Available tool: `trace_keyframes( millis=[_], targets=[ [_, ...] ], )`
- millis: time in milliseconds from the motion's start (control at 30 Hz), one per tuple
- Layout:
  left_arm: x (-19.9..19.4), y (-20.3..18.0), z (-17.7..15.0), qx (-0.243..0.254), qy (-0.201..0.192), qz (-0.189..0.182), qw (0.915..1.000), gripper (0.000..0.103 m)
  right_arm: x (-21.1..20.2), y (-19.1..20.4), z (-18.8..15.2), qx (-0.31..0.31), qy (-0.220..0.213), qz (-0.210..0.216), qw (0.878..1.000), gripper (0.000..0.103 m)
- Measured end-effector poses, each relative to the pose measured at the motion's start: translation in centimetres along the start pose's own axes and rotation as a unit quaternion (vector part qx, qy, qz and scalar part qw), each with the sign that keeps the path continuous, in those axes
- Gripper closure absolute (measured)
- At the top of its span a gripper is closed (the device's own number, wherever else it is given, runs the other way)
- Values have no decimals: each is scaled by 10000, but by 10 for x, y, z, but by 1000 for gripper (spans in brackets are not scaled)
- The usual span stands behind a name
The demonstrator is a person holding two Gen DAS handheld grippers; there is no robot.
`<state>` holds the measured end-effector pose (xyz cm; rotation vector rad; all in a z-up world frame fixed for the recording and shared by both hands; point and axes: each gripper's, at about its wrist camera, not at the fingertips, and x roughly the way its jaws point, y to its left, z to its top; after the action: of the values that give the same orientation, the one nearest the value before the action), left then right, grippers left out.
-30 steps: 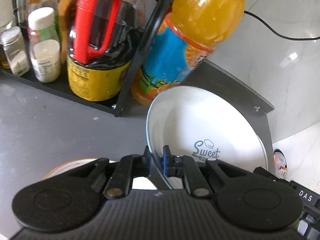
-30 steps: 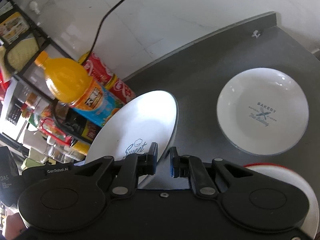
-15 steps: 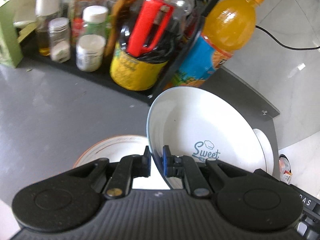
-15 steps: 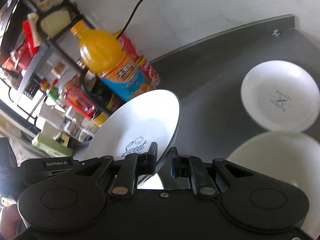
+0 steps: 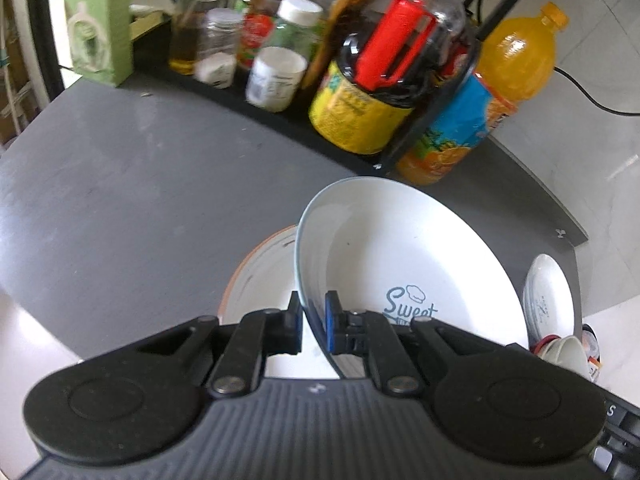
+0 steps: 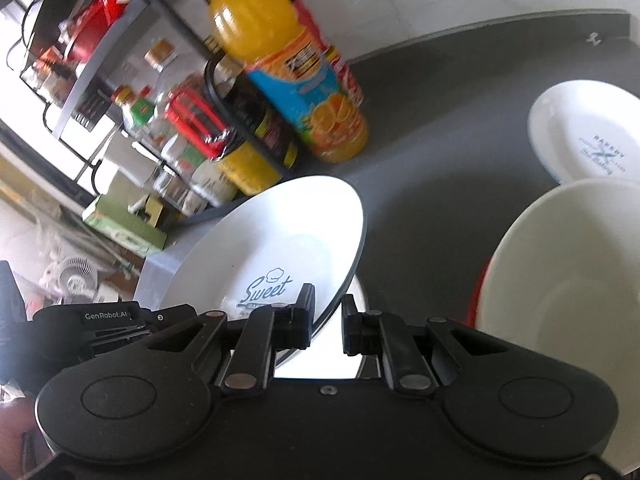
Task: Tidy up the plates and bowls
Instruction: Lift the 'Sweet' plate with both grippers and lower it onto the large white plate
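Both the left gripper [image 5: 312, 322] and the right gripper [image 6: 327, 316] are clamping opposite rims of the white round "Sweet" ceramic plate [image 5: 408, 272], tilted above the grey countertop [image 5: 120, 184].

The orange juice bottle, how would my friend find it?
Look along the grey counter to the black rack crowded with jars. The orange juice bottle stands at its end, just outside the frame. It alone has an orange cap and a blue label with oranges.

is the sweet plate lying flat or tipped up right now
Tipped up. The Sweet plate is held off the counter, the left gripper and right gripper each clamping its rim.
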<state>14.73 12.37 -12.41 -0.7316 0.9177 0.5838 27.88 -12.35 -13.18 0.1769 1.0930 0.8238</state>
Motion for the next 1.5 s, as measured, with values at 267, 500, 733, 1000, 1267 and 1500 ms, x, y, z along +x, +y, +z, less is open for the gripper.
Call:
trace_keyframes(
  millis=[267, 500, 733, 1000, 1267, 1500],
  targets=[
    [-1, 17, -18, -268, 49, 184, 9995, 95, 11, 5, -12, -160, 264, 42, 9995, 91],
    [1, 24, -23, -410, 80, 229, 9989, 95, 17, 3, -18, -219, 411, 49, 9989, 91],
    [7, 28, -25, -426, 152, 313, 9985, 95, 24, 5, -21, -288, 512, -13, 9983, 91],
    [15, 31, -30, -359, 212, 404, 9983, 94, 31, 6, -27, -409, 636, -103, 9971, 91],
    [19, 30, -30, -223, 248, 463, 9984, 93, 35, 7, -34, -476, 745, -230, 9958, 90],
    [25, 12, -30, 224, 469, 789, 9955, 89, 38, 5, -33, -276, 862, -399, 9951, 90]
  ],
)
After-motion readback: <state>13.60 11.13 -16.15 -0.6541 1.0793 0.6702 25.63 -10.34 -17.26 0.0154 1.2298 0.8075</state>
